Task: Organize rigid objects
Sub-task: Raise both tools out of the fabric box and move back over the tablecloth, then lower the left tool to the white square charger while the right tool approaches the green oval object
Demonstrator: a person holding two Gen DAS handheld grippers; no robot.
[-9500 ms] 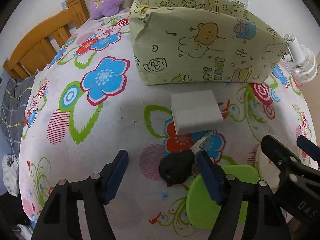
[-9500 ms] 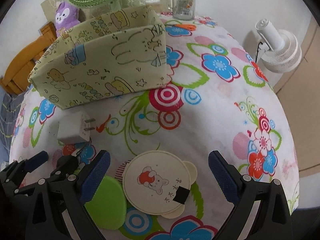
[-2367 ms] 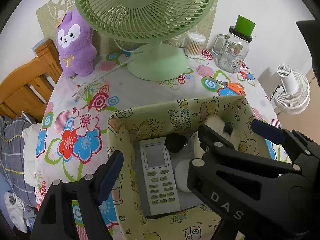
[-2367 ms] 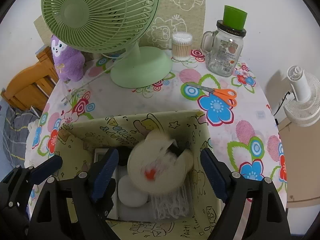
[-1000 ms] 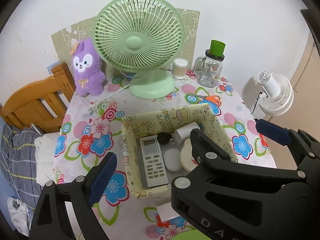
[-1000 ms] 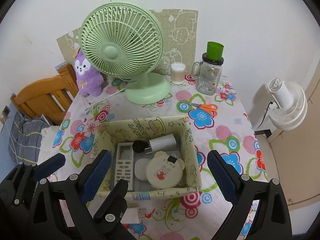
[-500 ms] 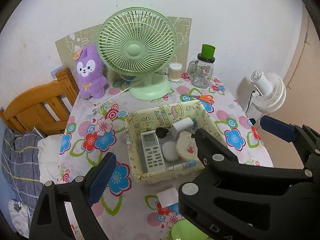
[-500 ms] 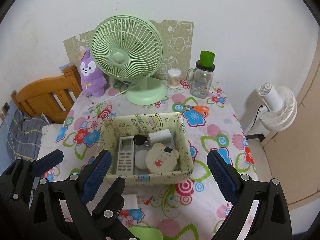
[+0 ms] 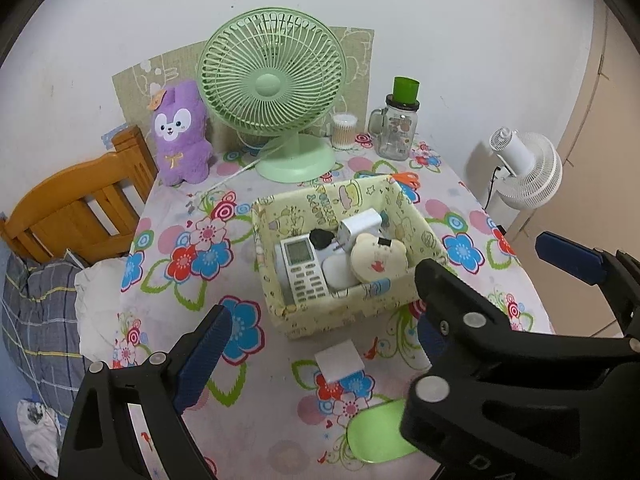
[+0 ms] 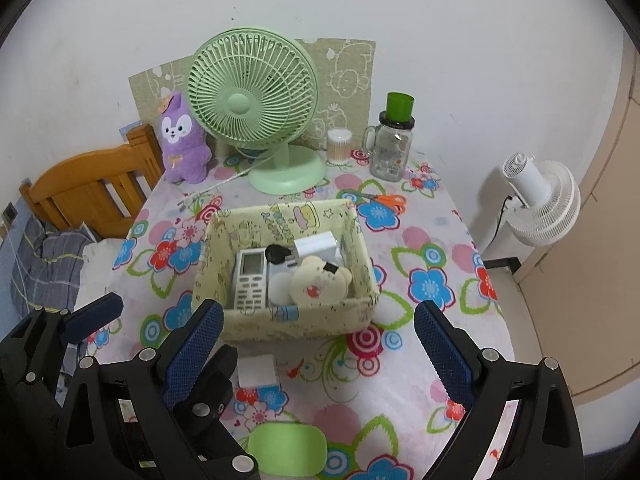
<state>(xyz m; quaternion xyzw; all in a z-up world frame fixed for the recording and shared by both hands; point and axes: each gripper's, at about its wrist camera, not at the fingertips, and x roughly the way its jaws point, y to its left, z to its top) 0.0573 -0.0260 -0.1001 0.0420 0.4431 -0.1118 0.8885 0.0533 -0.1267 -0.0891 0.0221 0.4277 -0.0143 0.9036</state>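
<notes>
Both the left gripper (image 9: 320, 344) and right gripper (image 10: 320, 344) have jaws wide and empty, so I'd drop straight onto the white block (image 10: 258, 371) lying just below them in front of the fabric bin (image 10: 304, 324), squaring up on its flat sides.

Pale-yellow cartoon-print box (image 10: 304, 326), floral tablecloth (image 10: 432, 264), mint-green fan (image 10: 252, 92).

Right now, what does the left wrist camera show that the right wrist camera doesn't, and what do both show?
Only the left wrist view: the pale bundle on the floor at lower left.

Only the right wrist view: the orange scissors in full; the left view shows just their handles behind the storage box. It also shows both fingers of the open right gripper.

Both: the box holding a remote and bear-shaped disc, plus the white adapter and green lid outside it.
</notes>
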